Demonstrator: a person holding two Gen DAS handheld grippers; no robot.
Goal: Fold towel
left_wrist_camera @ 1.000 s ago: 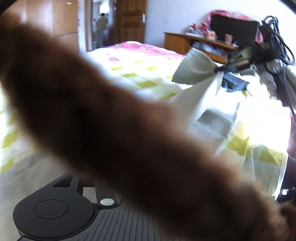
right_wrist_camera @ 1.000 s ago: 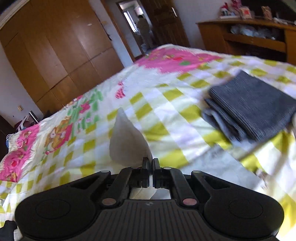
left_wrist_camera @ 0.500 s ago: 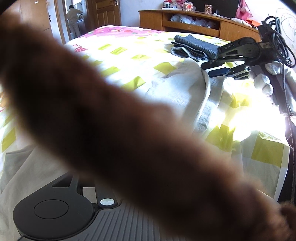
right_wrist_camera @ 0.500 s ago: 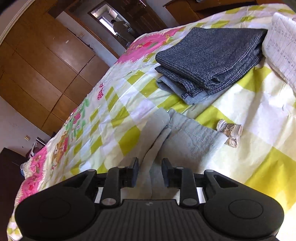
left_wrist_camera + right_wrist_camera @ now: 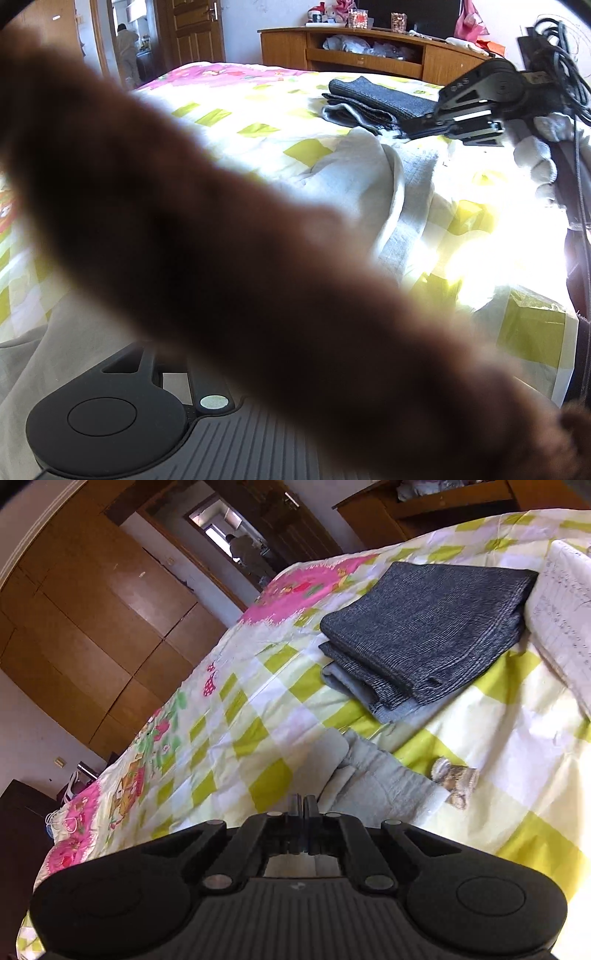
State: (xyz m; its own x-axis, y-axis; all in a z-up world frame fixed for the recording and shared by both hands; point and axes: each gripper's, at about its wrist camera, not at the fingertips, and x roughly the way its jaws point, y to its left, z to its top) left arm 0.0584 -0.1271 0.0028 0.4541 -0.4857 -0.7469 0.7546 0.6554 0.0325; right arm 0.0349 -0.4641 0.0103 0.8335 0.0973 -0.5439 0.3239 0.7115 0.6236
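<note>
The pale grey towel [image 5: 373, 779] lies rumpled on the bed [image 5: 258, 716], near its sunlit edge, just in front of a folded dark grey cloth stack [image 5: 424, 646]. The right gripper [image 5: 303, 805] is clenched, its fingers pressed together with nothing seen between them. A blurred brown furry thing [image 5: 258, 258] hides the left gripper's fingers, so I cannot tell its state.

The right claw [image 5: 303, 805] is black plastic. Its body has thin ribs down the middle and a round bump on each side. Four black bars run to the fingers, each pinned with a silver screw. The left claw [image 5: 110, 421] has the same black ribs and round bump. A fuzzy brown sleeve [image 5: 258, 277] covers most of it. Black cables [image 5: 565, 48] curl above a white glove [image 5: 539, 162].
</note>
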